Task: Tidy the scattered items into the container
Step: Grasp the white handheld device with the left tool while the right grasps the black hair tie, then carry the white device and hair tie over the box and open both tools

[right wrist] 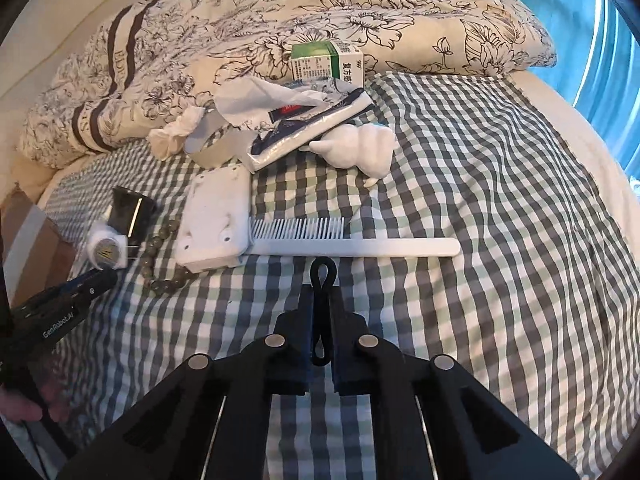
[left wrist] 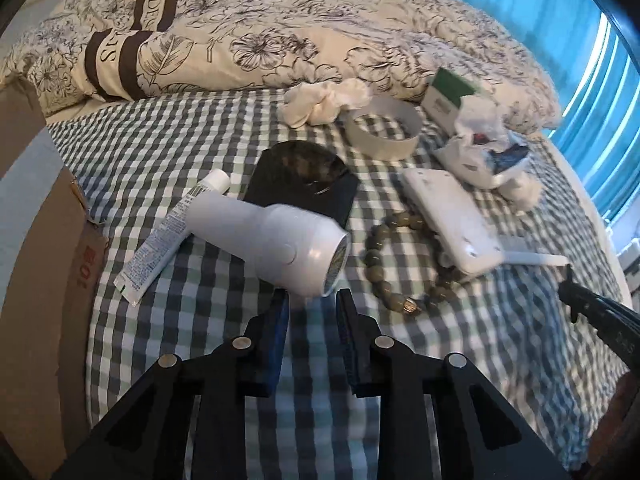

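In the left wrist view my left gripper (left wrist: 313,299) is open, just short of the round end of a white handheld device (left wrist: 272,240) lying on the checked sheet. A white tube (left wrist: 168,236) and a black pouch (left wrist: 304,180) lie behind the device, and a bead bracelet (left wrist: 396,268) lies to its right. The cardboard box (left wrist: 40,248) stands at the left edge. In the right wrist view my right gripper (right wrist: 322,294) is shut on a black hair tie (right wrist: 323,272), held above the sheet just in front of a white comb (right wrist: 352,246).
A flat white gadget (right wrist: 216,224) covers the comb's left end. A tissue pack (right wrist: 304,132), a white figurine (right wrist: 360,148), a green box (right wrist: 328,60), a tape ring (left wrist: 384,128) and a white scrunchie (left wrist: 324,100) lie farther back. A floral duvet (left wrist: 240,20) is bunched behind them.
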A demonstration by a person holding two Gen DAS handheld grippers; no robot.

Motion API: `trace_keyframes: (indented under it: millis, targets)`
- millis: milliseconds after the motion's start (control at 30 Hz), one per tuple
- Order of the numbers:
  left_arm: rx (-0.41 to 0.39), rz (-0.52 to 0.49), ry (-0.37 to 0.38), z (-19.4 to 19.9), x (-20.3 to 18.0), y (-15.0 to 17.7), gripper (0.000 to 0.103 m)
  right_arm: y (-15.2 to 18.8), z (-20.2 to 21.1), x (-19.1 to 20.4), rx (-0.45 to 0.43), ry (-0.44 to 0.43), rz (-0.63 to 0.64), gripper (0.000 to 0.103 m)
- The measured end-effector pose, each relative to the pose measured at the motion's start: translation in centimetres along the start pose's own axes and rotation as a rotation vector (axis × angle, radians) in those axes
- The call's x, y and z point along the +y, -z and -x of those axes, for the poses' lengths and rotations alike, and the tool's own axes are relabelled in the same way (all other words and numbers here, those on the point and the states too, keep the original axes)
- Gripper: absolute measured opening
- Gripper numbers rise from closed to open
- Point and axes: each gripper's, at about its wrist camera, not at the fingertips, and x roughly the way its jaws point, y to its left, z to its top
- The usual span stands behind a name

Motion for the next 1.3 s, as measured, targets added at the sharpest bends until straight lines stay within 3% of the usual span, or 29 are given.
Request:
trace_keyframes:
  millis: [33,67,100,167,233,333,433,500,533,833,967,1100,1300]
  targets:
    - [0.011,0.018,0.014,0.1,0.2,-0.1,0.029,0.1,0.3,-0.1,-0.006,-0.002,0.001,0.006]
    - [0.02,0.045,0.029,0.1,0.4,-0.2,0.04,0.1,0.3,-0.1,-0.006,-0.007,0.002,0.006]
    - [0.024,0.085,0.05,0.2,0.8,-0.4,0.062,0.1,0.3,-0.1,-0.006,-0.011,0.002,0.006]
    - [0.032,0.185,0.106,0.2,1.7,-0.8,0.075,0.2,0.4,-0.1,-0.011,-0.017,0.004,0.006]
    - [0.055,0.262,0.157,0.0,2.4,-1.2,0.075,0.2,0.5,-0.1,-0.022,0.0,0.017,0.006]
    - [0.087,0.314,0.089,-1.3,2.7,-1.8,0.075,0.1,0.5,-0.2,-0.032,0.009,0.027,0.006]
    - [0.114,0.401,0.069,-2.9,3.7,-1.7,0.072,0.1,0.5,-0.3,-0.038,0.005,0.031,0.006]
    - [0.08,0.469,0.067,-2.9,4.4,-1.7,0.061,0.2,0.3,-0.3,-0.036,0.012,0.04,0.006]
    - [0.064,0.481,0.062,-2.9,4.5,-1.8,0.061,0.2,0.2,-0.2,-0.032,0.01,0.042,0.006]
    - [0.021,0.347,-0.049,-1.4,2.2,-1.8,0.061,0.9,0.5,0.6,-0.023,-0.005,0.058,0.006]
    - [-0.014,0.239,-0.096,0.7,0.4,-1.2,0.061,1.0,1.5,1.4,-0.03,-0.022,0.068,0.006]
    - [-0.069,0.152,-0.095,4.2,-1.5,-0.9,0.061,0.8,3.7,3.0,-0.053,-0.053,0.081,0.006]
    - [-0.199,0.027,-0.127,13.0,-3.1,-0.4,0.061,0.2,9.0,6.9,-0.107,-0.15,0.112,0.006]
